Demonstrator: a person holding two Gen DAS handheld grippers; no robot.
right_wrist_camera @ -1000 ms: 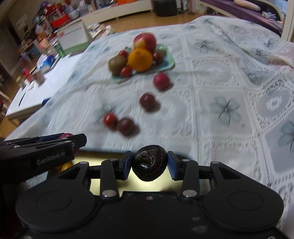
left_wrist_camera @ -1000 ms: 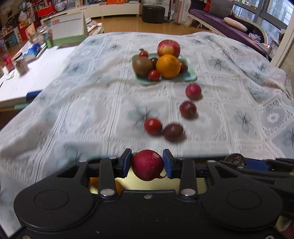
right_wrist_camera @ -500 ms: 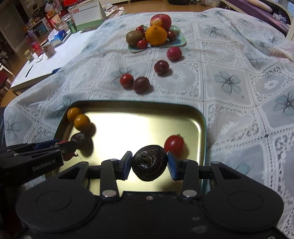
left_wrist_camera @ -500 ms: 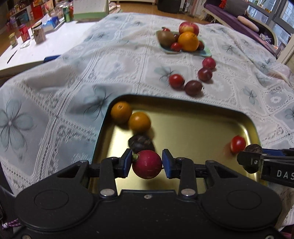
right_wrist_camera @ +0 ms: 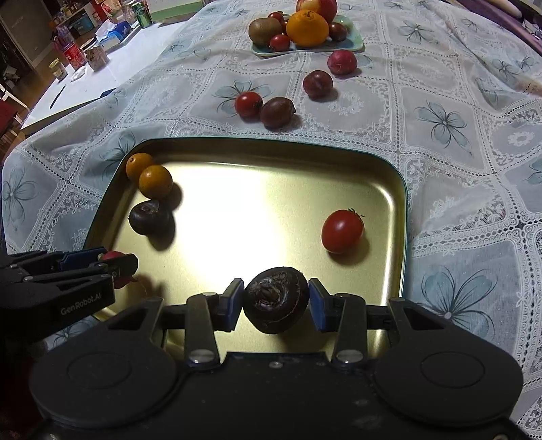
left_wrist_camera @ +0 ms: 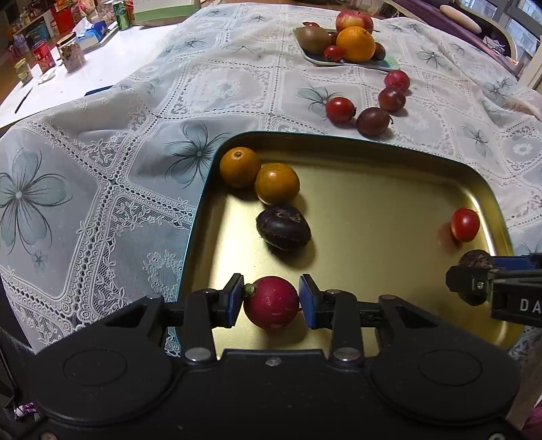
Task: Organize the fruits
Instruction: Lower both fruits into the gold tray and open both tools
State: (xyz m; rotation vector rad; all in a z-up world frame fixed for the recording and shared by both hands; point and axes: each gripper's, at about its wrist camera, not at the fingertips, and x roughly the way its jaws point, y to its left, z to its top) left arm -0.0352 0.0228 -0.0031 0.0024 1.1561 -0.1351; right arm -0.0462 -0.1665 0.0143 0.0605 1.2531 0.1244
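my left gripper [left_wrist_camera: 271, 301] pinches a red radish [left_wrist_camera: 271, 302] over the gold tray [left_wrist_camera: 389, 203], near its left edge. my right gripper [right_wrist_camera: 276, 301] clamps a dark water chestnut [right_wrist_camera: 276, 299] above the tray's near side, beside a cherry tomato [right_wrist_camera: 342, 231].

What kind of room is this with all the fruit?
Probably a living room at home. A white lace tablecloth with blue flowers covers a big table, a purple cushioned sofa stands behind it, and cans and jars clutter a white side table.
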